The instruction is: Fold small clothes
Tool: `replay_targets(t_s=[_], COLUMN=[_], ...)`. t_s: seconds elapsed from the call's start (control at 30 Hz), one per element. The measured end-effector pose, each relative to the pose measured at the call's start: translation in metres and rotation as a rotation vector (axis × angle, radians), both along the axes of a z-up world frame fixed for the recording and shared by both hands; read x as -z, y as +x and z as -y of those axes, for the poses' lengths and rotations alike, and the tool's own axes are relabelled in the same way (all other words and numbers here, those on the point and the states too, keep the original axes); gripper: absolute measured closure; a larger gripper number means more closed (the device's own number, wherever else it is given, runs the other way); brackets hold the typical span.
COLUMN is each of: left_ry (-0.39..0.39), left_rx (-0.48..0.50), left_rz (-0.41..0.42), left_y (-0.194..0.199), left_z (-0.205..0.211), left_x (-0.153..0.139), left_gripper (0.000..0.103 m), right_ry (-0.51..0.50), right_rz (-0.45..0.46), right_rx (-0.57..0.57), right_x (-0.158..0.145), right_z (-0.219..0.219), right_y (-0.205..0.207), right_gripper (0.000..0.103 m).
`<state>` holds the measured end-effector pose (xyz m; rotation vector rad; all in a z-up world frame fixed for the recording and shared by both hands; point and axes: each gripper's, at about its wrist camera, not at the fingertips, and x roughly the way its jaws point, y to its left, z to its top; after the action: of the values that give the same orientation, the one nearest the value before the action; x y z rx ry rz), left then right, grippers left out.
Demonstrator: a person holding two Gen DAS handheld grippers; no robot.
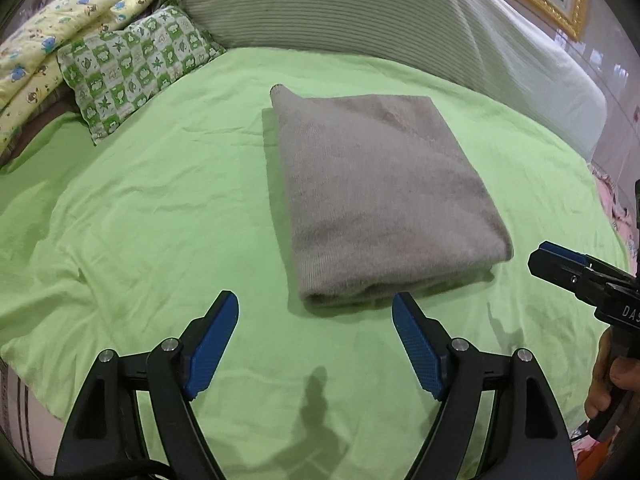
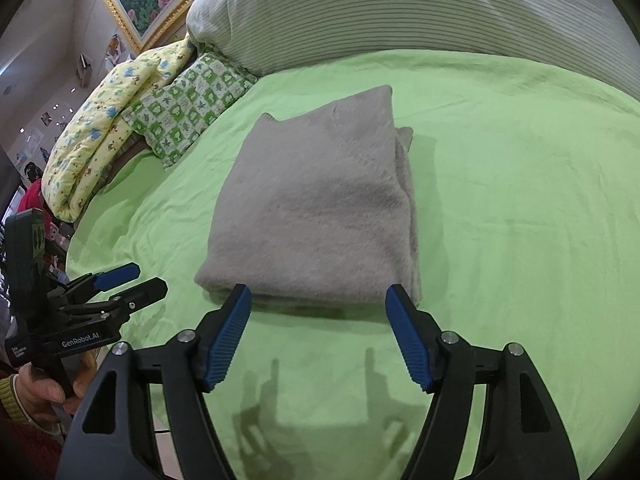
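From the left wrist, the left tool (image 1: 315,305) hangs wide apart just short of the folded grey garment (image 1: 384,196), which lies flat on the green bed sheet (image 1: 152,208); the right tool (image 1: 538,254) shows at the edge, its spread unclear there. From the right wrist, the right tool (image 2: 318,297) gapes wide, empty, just before the garment's (image 2: 320,208) near edge, the left tool (image 2: 140,276) off left.

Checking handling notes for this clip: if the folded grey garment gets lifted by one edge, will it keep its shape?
Probably not. The grey garment looks soft and fuzzy, so it would likely droop. Its stacked layers, visible along the near edge, could slide apart. It seems light, and unlikely to slip from the ridged pads.
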<state>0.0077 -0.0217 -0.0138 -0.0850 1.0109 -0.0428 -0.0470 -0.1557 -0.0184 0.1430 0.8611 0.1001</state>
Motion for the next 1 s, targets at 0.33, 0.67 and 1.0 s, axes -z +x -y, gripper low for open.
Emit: replay_targets(t_s=[0.33, 0.67, 1.0], left_ry=[0.046, 0.042, 0.073], left_rx=[-0.010, -0.013, -0.032], left_rz=[0.059, 0.063, 0.066], left_y=[-0.020, -0.021, -0.010], left_z=[0.001, 0.006, 0.009], left_x=[-0.002, -0.001, 0.004], left_gripper=[0.023, 0.021, 0.021], right_ry=[-0.029, -0.050, -0.075], right_rz=[0.022, 0.057, 0.083], right_rx=[-0.012, -0.015, -0.005], right_x=[0.010, 0.012, 0.013], right_z=[-0.015, -0.020, -0.018], right_y=[-0.020, -0.023, -0.014], right_gripper=[0.027, 0.022, 0.018])
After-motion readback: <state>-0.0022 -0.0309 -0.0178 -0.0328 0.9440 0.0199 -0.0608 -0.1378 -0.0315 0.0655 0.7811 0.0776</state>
